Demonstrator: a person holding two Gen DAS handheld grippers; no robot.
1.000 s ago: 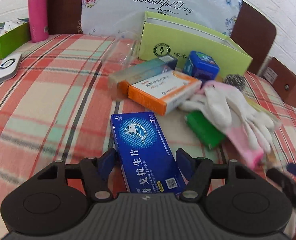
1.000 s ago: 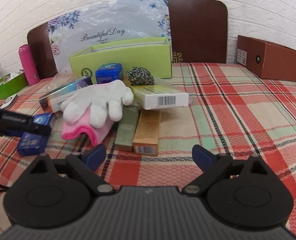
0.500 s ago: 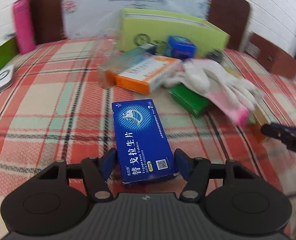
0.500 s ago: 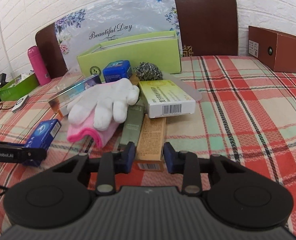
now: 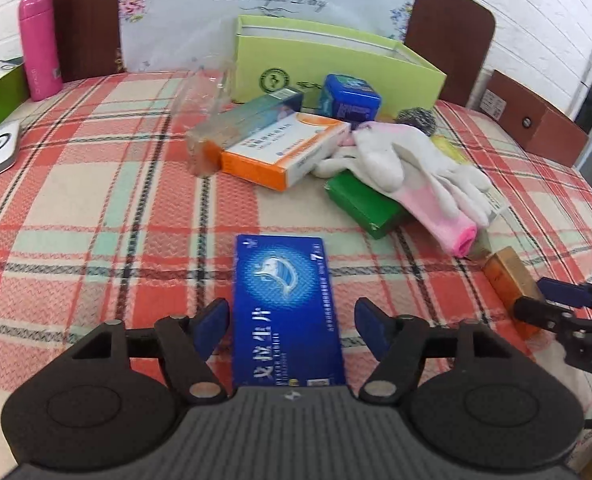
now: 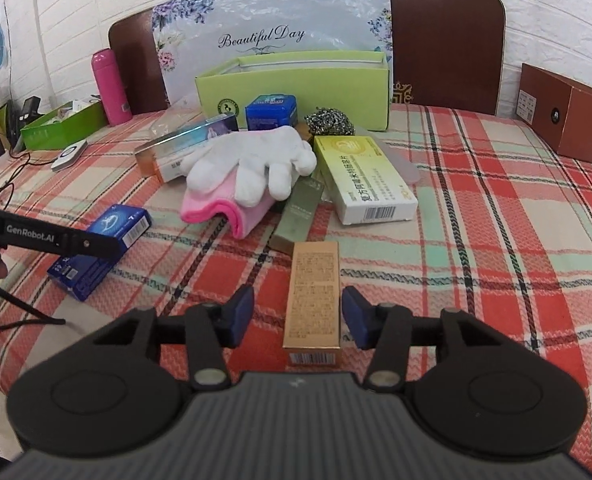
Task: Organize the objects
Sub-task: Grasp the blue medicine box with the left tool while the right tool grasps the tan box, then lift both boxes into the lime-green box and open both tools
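Observation:
A blue medicine box (image 5: 284,300) lies flat on the plaid tablecloth between the fingers of my left gripper (image 5: 292,328). The left pad is next to its edge, and cloth shows between the box and the right pad. The right wrist view shows the same blue box (image 6: 116,224) under the left gripper's finger (image 6: 56,240). A slim gold box (image 6: 315,292) lies lengthwise between the fingers of my right gripper (image 6: 297,314). Those jaws are opening, with a gap on each side of the box.
The pile behind holds a white glove (image 6: 248,168) on pink cloth, a yellow-white box (image 6: 359,176), an olive box (image 6: 299,216), an orange-white box (image 5: 284,148) and a blue tin (image 6: 272,110). An open lime box (image 6: 296,80) stands at the back. A pink bottle (image 6: 110,86) is far left.
The right gripper closed on the gold box, drew it out of the pile toward me, and its fingers have now spread apart. The left gripper rolled so the blue box lies straight between its fingers.

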